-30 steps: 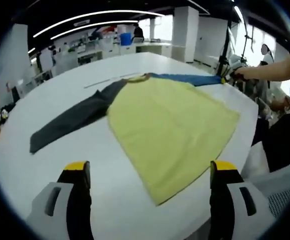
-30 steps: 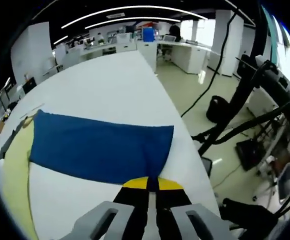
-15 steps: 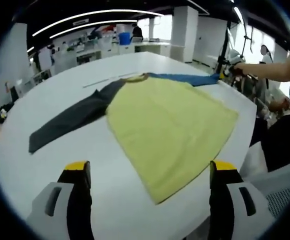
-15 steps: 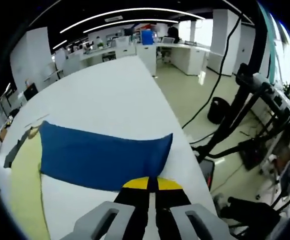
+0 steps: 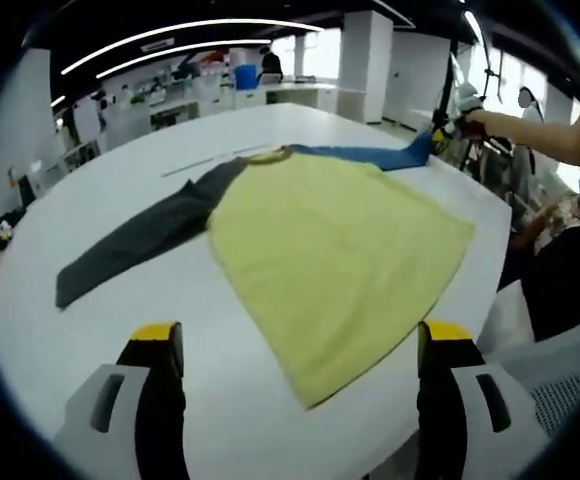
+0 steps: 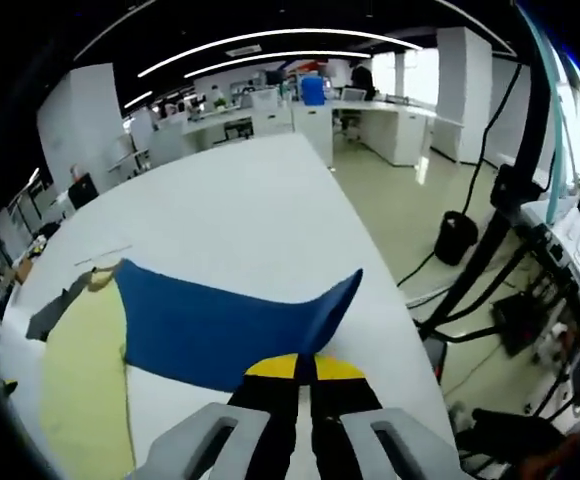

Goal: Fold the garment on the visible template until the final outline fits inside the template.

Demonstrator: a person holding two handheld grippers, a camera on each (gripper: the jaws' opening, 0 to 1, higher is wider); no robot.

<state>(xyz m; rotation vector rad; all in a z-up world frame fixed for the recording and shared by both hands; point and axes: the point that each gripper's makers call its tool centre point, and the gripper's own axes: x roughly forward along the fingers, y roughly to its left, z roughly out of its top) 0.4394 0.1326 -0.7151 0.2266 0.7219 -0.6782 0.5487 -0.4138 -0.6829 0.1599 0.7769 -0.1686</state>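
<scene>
A long-sleeved garment lies flat on the white table [image 5: 90, 330]: yellow body [image 5: 340, 240], dark grey sleeve [image 5: 140, 240] stretched to the left, blue sleeve [image 5: 370, 155] reaching to the far right. My right gripper [image 6: 305, 368] is shut on the blue sleeve [image 6: 220, 325] at its cuff end, which is lifted off the table. In the left gripper view that gripper [image 5: 448, 128] shows at the far right, held by a person's arm. My left gripper [image 5: 295, 345] hovers open over the near table edge, short of the yellow hem.
A thin white strip [image 5: 205, 162] lies on the table beyond the collar. Desks and a blue bin [image 5: 246, 76] stand at the back. Off the table's right edge are stands, cables and a black bin [image 6: 462, 235] on the floor.
The right gripper has raised the blue sleeve's cuff and drawn it up off the table; the sleeve now curls upward at its end. The left gripper has stayed put.
</scene>
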